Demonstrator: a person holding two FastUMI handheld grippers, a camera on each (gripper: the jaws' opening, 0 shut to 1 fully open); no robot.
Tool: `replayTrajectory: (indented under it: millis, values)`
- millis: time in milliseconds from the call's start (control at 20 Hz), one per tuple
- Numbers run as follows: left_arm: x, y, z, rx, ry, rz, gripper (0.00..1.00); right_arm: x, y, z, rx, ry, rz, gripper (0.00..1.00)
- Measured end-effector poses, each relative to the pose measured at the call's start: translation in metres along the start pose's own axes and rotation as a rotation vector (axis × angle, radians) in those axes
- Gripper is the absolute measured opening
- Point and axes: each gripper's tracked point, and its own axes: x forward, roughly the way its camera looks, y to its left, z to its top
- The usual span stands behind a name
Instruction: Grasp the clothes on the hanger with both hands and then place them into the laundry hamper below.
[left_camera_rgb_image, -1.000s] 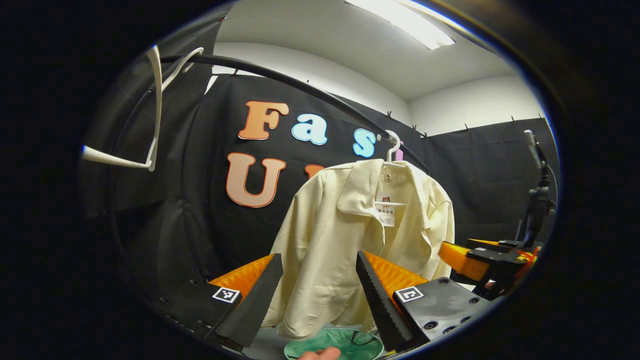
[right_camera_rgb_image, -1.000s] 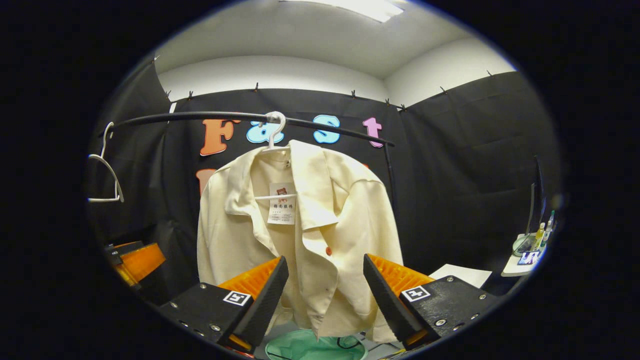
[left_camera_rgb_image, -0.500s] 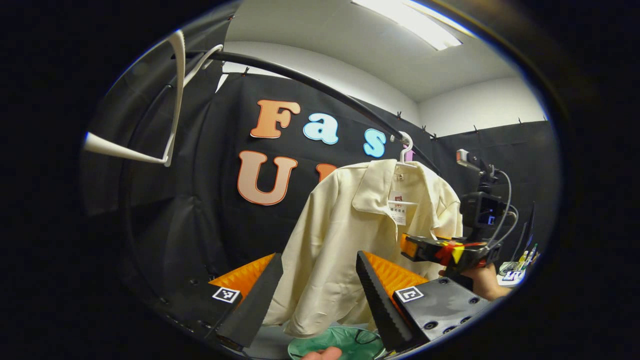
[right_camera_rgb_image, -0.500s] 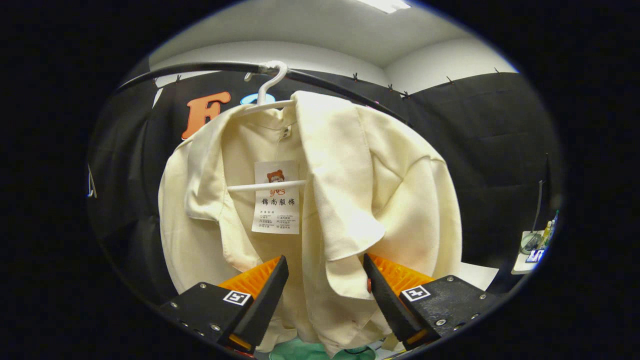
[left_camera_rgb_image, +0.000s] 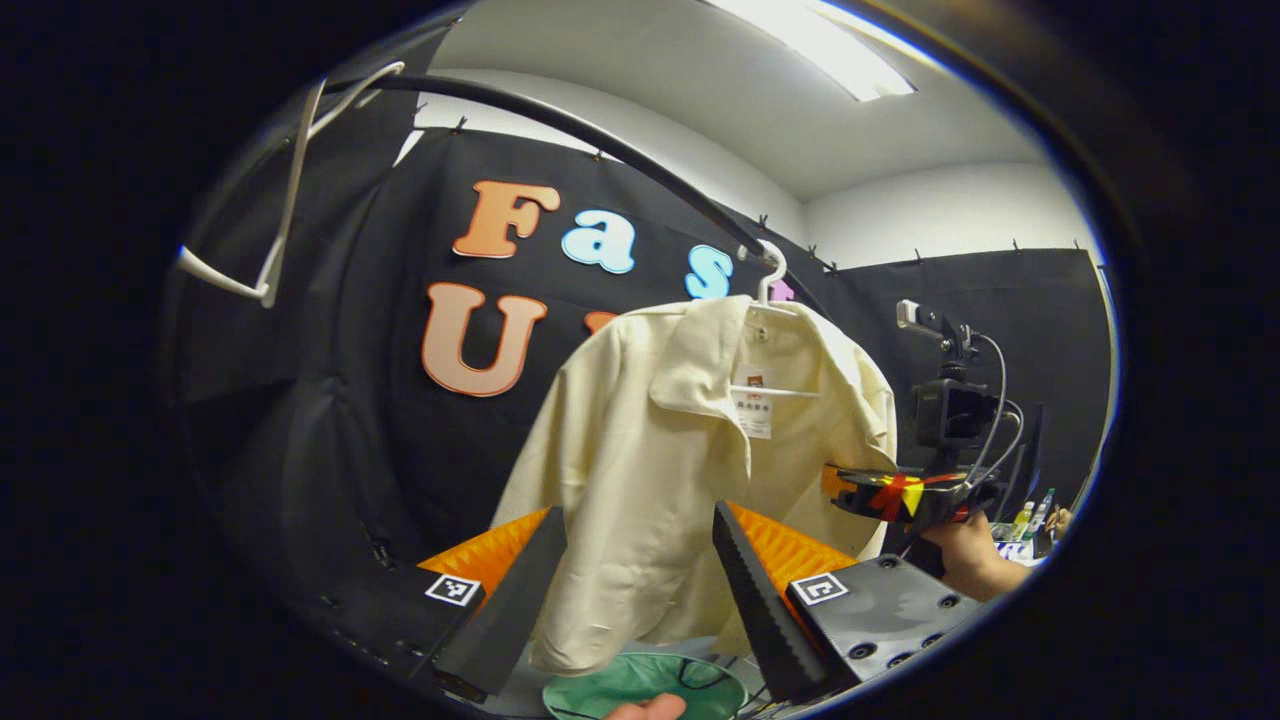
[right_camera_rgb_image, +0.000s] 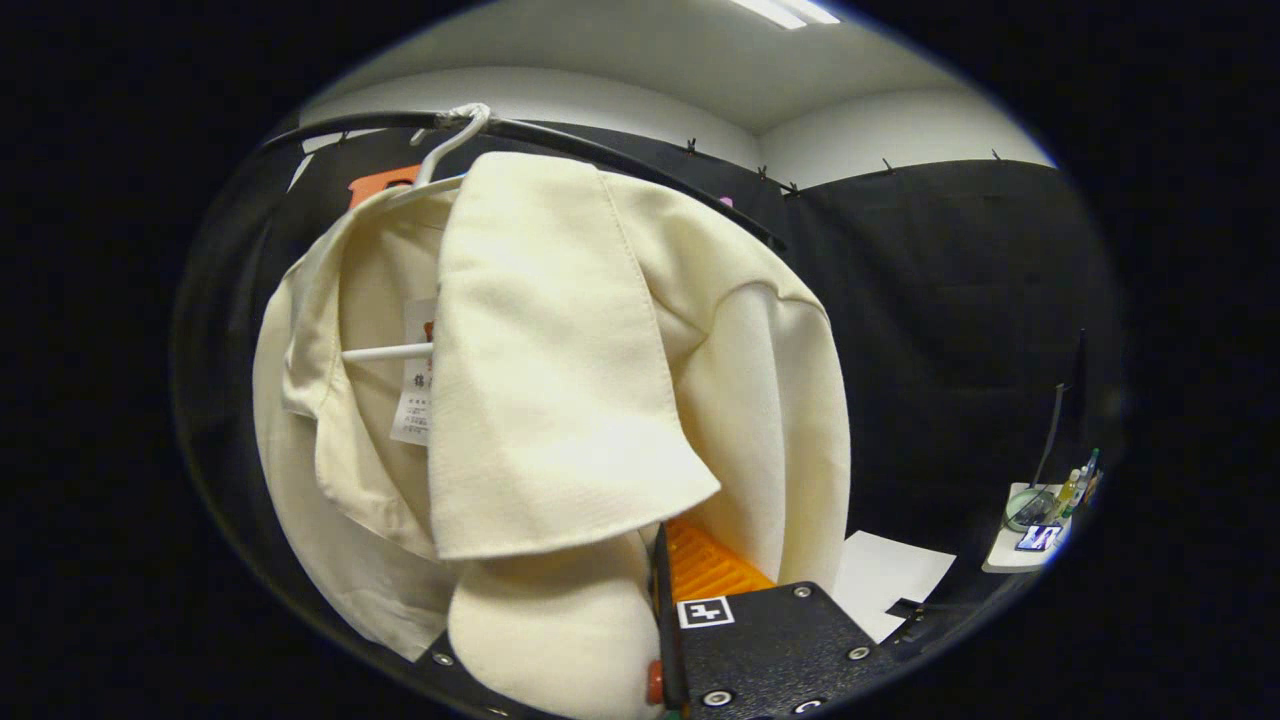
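A cream shirt (left_camera_rgb_image: 660, 480) hangs on a white hanger (left_camera_rgb_image: 768, 285) from a black rail (left_camera_rgb_image: 600, 150). Below it sits the green laundry hamper (left_camera_rgb_image: 620, 685). My left gripper (left_camera_rgb_image: 640, 575) is open, and the shirt's lower left part hangs beyond the gap, apart from the fingers. In the left gripper view, a hand (left_camera_rgb_image: 965, 560) holds my right gripper (left_camera_rgb_image: 850, 490) at the shirt's right edge. In the right gripper view, my right gripper (right_camera_rgb_image: 650, 545) is shut on the shirt's front panel (right_camera_rgb_image: 550, 400). One finger (right_camera_rgb_image: 700, 570) shows; cloth hides the other.
An empty white hanger (left_camera_rgb_image: 275, 230) hangs at the rail's left end. A white sheet (right_camera_rgb_image: 890, 590) and a small shelf with bottles (right_camera_rgb_image: 1040, 510) lie low on the right. Black cloth walls stand close behind the rail.
The right gripper pushed forward into the shirt and its fingers closed on the front panel. The left gripper stayed open and shifted slightly, with the shirt now a little nearer.
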Motion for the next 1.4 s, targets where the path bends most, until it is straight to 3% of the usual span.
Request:
replayTrajectory:
  millis: [200, 300, 450, 550, 700, 900, 950, 1100, 1150, 1250, 1350, 1400]
  values:
    - [0.056, -0.045, -0.023, -0.039, 0.017, -0.075, 0.97, -0.037, 0.000, 0.013, -0.042, -0.033, 0.106, 0.10]
    - [0.089, -0.063, -0.028, -0.062, 0.012, -0.078, 0.97, -0.040, 0.000, 0.018, -0.051, -0.033, 0.172, 0.10]
    - [0.133, -0.076, -0.044, -0.092, -0.013, -0.036, 0.97, -0.042, -0.022, 0.023, -0.035, -0.026, 0.195, 0.10]
    - [0.156, -0.063, -0.050, -0.053, -0.050, 0.058, 0.97, -0.045, -0.022, 0.028, -0.023, -0.026, 0.204, 0.10]
    - [0.172, -0.018, -0.047, 0.060, -0.104, 0.262, 0.96, -0.046, -0.020, 0.028, -0.040, -0.032, 0.221, 0.10]
    - [0.163, 0.048, -0.042, 0.296, -0.097, 0.473, 0.91, -0.049, -0.011, 0.024, -0.037, -0.027, 0.250, 0.10]
    - [0.158, 0.059, -0.036, 0.322, -0.107, 0.498, 0.76, -0.049, -0.010, 0.024, -0.034, -0.028, 0.252, 0.10]
    - [0.140, 0.096, -0.013, 0.410, -0.135, 0.576, 0.48, -0.055, -0.010, 0.021, -0.025, -0.028, 0.254, 0.10]
    - [0.131, 0.107, -0.007, 0.444, -0.136, 0.605, 0.28, -0.056, -0.011, 0.022, -0.023, -0.030, 0.252, 0.10]
    - [0.118, 0.115, 0.009, 0.505, -0.139, 0.617, 0.12, -0.057, -0.013, 0.031, -0.023, -0.048, 0.240, 0.10]
    - [0.103, 0.123, 0.031, 0.566, -0.169, 0.650, 0.13, -0.061, -0.018, 0.043, -0.026, -0.081, 0.220, 0.10]
    - [0.097, 0.129, 0.041, 0.596, -0.182, 0.665, 0.10, -0.065, -0.022, 0.047, -0.032, -0.095, 0.208, 0.10]
